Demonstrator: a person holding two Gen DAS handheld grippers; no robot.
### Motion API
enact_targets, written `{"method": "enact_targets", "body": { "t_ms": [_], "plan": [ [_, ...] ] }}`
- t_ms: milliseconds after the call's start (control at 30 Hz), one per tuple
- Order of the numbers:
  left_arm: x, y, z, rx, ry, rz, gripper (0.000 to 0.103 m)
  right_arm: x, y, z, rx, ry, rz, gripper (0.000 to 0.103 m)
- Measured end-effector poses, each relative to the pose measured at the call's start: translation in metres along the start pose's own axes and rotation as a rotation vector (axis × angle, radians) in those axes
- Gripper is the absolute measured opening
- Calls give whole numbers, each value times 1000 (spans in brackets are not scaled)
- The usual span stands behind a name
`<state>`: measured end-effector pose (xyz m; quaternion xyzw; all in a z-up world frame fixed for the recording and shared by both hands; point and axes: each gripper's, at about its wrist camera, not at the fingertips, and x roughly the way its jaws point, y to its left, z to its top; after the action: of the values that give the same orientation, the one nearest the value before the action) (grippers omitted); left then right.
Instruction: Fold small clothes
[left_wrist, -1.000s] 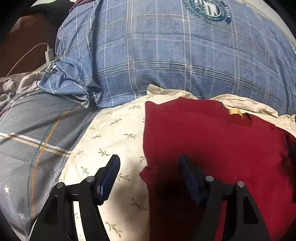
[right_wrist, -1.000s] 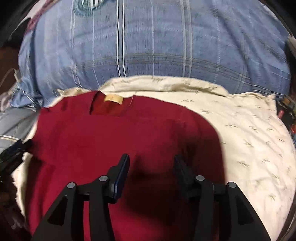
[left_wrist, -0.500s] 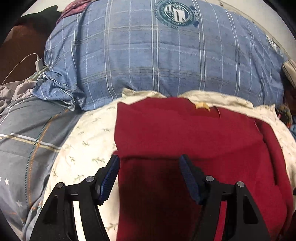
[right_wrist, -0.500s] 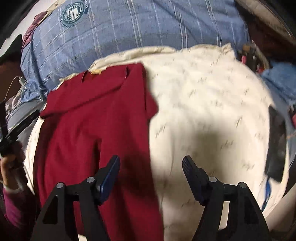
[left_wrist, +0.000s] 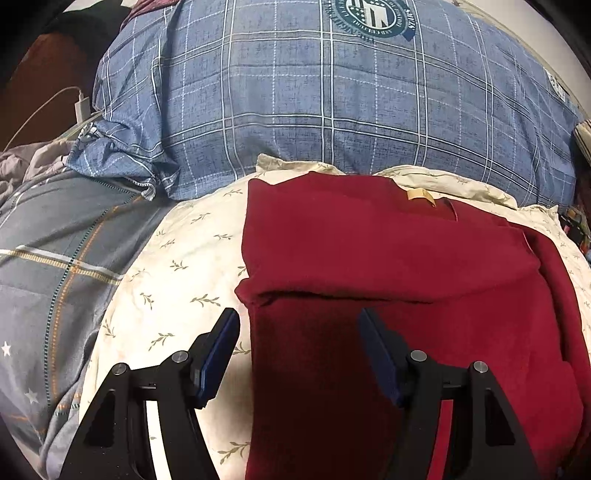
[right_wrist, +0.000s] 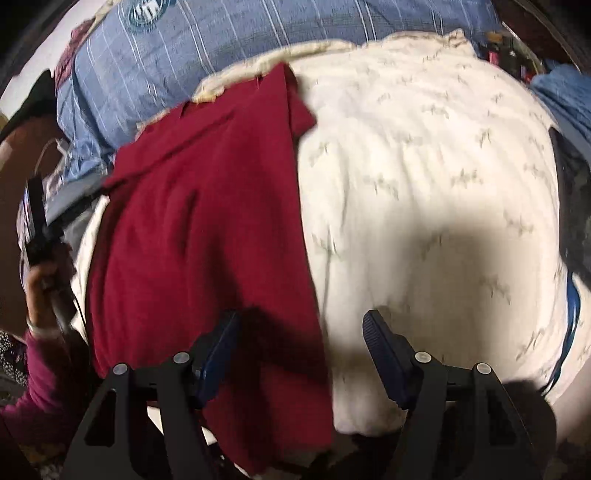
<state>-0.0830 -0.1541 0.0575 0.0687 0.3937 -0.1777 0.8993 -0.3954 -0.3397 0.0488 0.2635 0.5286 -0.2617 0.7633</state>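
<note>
Your left gripper (left_wrist: 299, 345): jaws spread, nothing pinched, poised over left edge of red shirt (left_wrist: 388, 280). Shirt lies on cream leaf-print pillow (left_wrist: 177, 266), upper part folded over lower, tan neck label (left_wrist: 421, 194) facing up. Blue plaid pillow (left_wrist: 314, 103) behind, touching cream pillow's far edge. Grey quilt (left_wrist: 48, 258) to left.

Your right gripper (right_wrist: 301, 343): jaws spread, empty, straddling shirt's right edge (right_wrist: 207, 221), left finger above red cloth, right finger above bare cream pillow (right_wrist: 424, 166). View motion-blurred. Your left hand (right_wrist: 40, 284) at far left, gripping handle.
</note>
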Motion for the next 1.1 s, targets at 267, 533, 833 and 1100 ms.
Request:
{"method": "enact_targets", "body": {
  "t_ms": [267, 533, 833, 1100],
  "plan": [
    [-2, -2, 0, 7, -8, -8, 66, -11, 5, -10, -26, -55, 60, 6],
    [-12, 15, 4, -40, -37, -23, 66, -101, 36, 37, -34, -259, 377, 2],
    [-15, 56, 8, -134, -74, 10, 66, -102, 151, 126, -229, -324, 401, 4],
    [-2, 60, 12, -126, -49, -14, 66, -48, 54, 50, -107, -121, 60, 47]
  ]
}}
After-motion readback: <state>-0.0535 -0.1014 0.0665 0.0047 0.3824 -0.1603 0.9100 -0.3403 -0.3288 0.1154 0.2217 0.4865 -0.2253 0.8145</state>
